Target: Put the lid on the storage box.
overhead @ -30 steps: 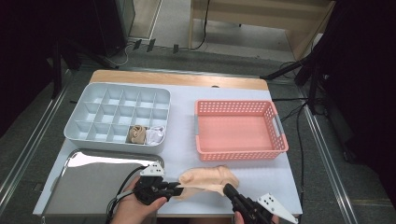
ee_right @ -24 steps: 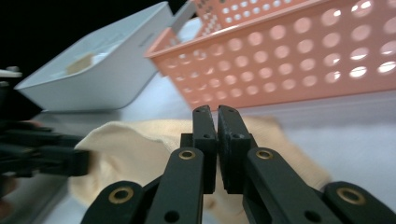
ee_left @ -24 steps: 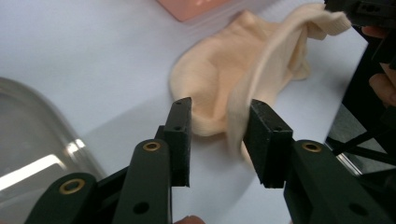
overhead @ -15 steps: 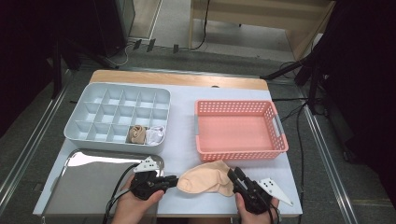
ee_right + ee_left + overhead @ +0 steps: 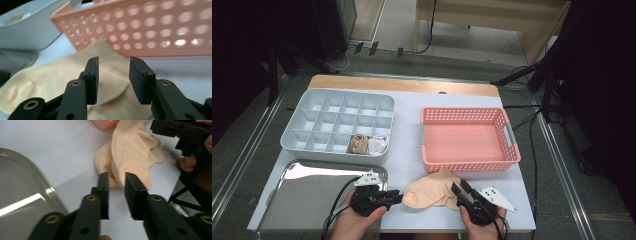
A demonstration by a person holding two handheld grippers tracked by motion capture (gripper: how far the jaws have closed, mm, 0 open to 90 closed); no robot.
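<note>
A: Start at the left. What sits on the white tabletop (image 5: 407, 155)?

B: A shiny, shallow metal tray (image 5: 297, 200) lies at the near left corner. Behind it stands a pale grey plastic organiser box (image 5: 307, 127) split into many small compartments. In its front row, a rolled beige sock (image 5: 358, 143) fills one compartment and a rolled white sock (image 5: 378, 145) the one just to its right.

A: And the left gripper (image 5: 397, 197)?

B: It rests at the tray's right edge, pointing right at the crumpled peach-coloured sock (image 5: 432, 190). In the left gripper view, the gripper (image 5: 116, 178) has its jaws set narrowly apart at the near rim of the sock (image 5: 132, 152). A fold of cloth reaches into the gap, but whether the pads press on it I cannot tell. The jaws have just been widening slightly.

A: Where is the sock lying?

B: Flat on the tabletop, near the front edge, between the two grippers and just in front of the pink perforated plastic basket (image 5: 467, 135).

A: The right gripper (image 5: 460, 187)?

B: It points up and left at the sock's right side. In the right gripper view, the gripper (image 5: 113, 66) has its jaws apart, having just been opening, and the sock (image 5: 50, 80) lies below and beyond them, not pinched. The basket's (image 5: 155, 27) wall rises close behind.
</note>
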